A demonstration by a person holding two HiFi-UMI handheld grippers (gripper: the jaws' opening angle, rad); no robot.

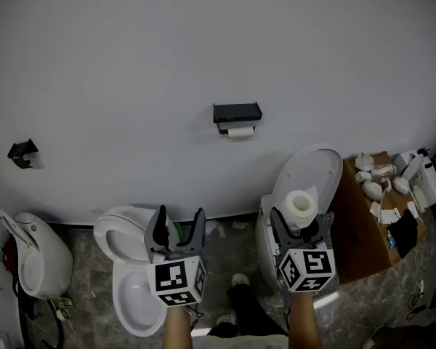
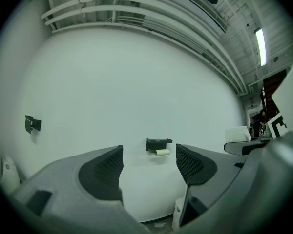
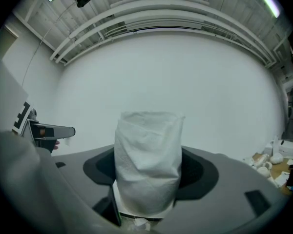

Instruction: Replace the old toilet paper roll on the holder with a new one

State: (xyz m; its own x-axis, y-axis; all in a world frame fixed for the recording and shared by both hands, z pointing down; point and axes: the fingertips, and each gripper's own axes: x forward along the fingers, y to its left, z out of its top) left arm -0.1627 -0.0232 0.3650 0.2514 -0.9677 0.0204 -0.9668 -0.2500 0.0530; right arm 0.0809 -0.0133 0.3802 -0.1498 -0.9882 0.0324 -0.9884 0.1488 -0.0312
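Now, your right gripper (image 1: 301,222) is clamped on the new roll (image 1: 299,205), which stands upright with a loose tail at its top. Your left gripper (image 1: 180,220) is spread wide with nothing between its jaws. Both are well apart from the holder (image 1: 237,113), where the thin old roll (image 1: 240,131) hangs. An open toilet bowl (image 1: 127,307) sits below, so a slack grip or snagged tail could drop either roll in.

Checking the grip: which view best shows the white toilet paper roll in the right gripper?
Right gripper view: the white toilet paper roll stands upright, clamped in the right gripper. Head view shows mainly its top; left gripper view, a small white shape at the right edge.
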